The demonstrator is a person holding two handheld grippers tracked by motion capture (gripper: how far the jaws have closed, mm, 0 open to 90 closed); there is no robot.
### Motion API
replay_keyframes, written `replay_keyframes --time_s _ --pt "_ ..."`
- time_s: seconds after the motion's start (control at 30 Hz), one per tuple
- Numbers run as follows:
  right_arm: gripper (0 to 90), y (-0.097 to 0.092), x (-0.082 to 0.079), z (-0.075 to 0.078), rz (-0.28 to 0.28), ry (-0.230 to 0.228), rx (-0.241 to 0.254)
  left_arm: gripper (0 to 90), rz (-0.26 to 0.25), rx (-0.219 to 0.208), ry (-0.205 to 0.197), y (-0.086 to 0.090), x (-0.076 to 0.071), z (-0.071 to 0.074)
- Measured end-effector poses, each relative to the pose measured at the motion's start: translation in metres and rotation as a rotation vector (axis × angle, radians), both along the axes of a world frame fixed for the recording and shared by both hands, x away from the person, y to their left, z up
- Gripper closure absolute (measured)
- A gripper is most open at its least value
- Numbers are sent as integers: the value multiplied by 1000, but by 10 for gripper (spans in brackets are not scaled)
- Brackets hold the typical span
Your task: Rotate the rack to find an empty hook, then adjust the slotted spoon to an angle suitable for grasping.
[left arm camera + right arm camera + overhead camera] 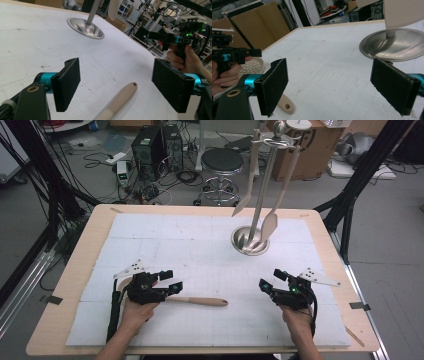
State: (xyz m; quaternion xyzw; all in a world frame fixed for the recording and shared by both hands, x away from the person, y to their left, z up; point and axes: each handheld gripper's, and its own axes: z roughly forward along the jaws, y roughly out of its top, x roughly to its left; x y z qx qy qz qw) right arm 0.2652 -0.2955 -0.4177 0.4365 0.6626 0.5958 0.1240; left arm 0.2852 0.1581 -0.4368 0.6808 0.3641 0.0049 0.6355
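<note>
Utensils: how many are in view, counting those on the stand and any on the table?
3. Two hang on the metal stand: one utensil on its left, another on its right. A slotted spoon lies on the table beside the left hand-held gripper. Others may hide behind the pole.

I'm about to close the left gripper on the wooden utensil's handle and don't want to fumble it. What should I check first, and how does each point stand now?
1. Left gripper open: ok, jaws wide apart.
2. Wooden utensil's handle between the jaws: ok, it lies on the table between them.
3. Jaws down level with the handle: cannot tell.
4. Right gripper clear of the utensil: ok, open and off to the side.
5. Utensil stand out of the way: ok, it stands farther back on the table.
</note>
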Motion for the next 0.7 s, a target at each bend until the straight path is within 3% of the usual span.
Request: replay_keyframes --time_s 0.13,0.37,0.57,0.67,0.7 --pt "126 -2 -1 -1 -13 8 7 236 -11 -1 3 -3 -1 1" --pt "126 -3 -3 0 -16 1 1 252 -78 -12 15 -14 -17 1" --pt "125 -5 -6 2 -40 -9 7 338 -112 -2 29 -19 -17 -3" --pt "125 -5 -5 1 -42 -4 7 423 -112 -11 42 -20 -17 -5" --pt "125 -5 -5 0 -39 -3 4 474 -107 6 42 -21 -17 -6"
